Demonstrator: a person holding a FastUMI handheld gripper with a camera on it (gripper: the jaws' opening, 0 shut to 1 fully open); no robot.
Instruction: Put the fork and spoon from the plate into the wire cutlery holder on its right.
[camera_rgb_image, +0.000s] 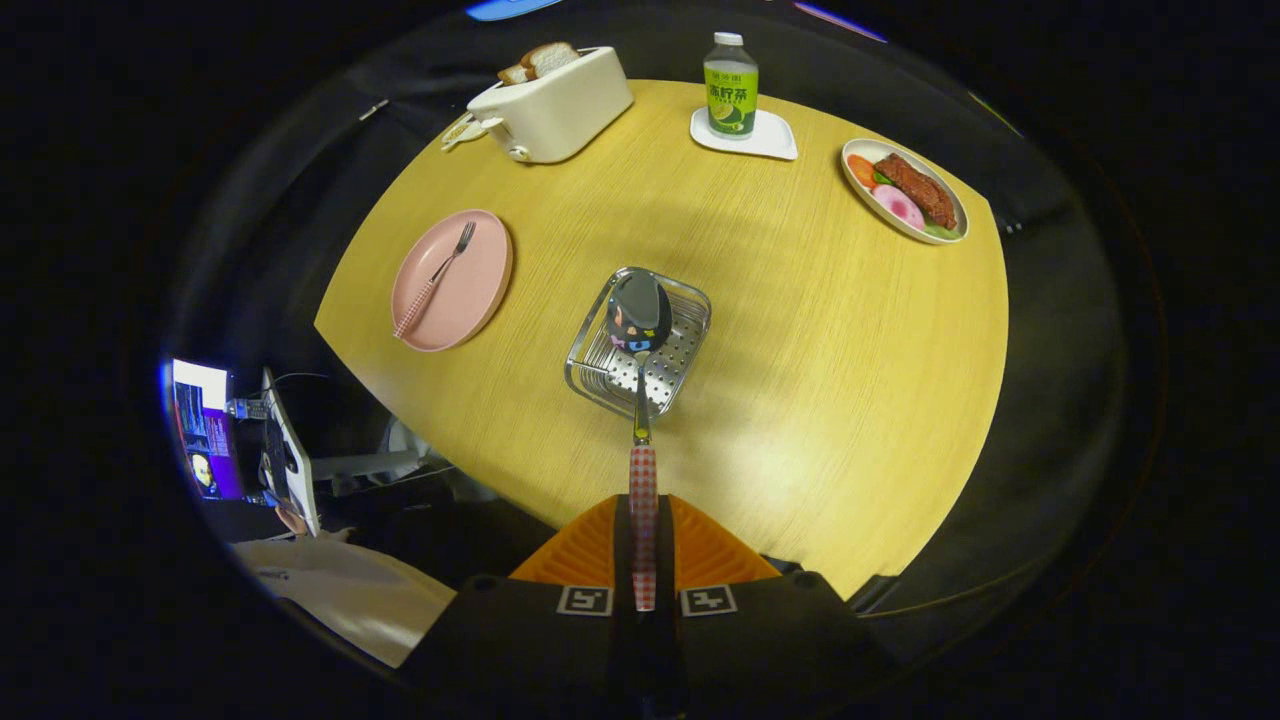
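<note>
1. Spoon (640, 330): checked handle pinched between both fingers of the tongs (643, 520), bowl pointing forward and hanging over the wire cutlery holder (690, 335). Held by the handle end, I judge, so the bowl can go in first.
2. Tongs: narrow, closed on the spoon handle; how high they hang above the counter (800, 400) cannot be told.
3. Wire cutlery holder: stands near the middle of the counter, to the right of the plate (470, 290), open top facing up to receive cutlery. The spoon bowl hides part of its far rim.
4. Fork (440, 275): lies slantwise on the pink plate near the counter's left edge, tines towards the far side; not yet moved.
5. Other items along the far edge: toaster (555, 105) with bread, bottle (731, 95) on a white coaster, dish of food (905, 190) at the far right corner. Not needed for this job.
6. Hard to make out: whether the spoon touches the holder.
</note>
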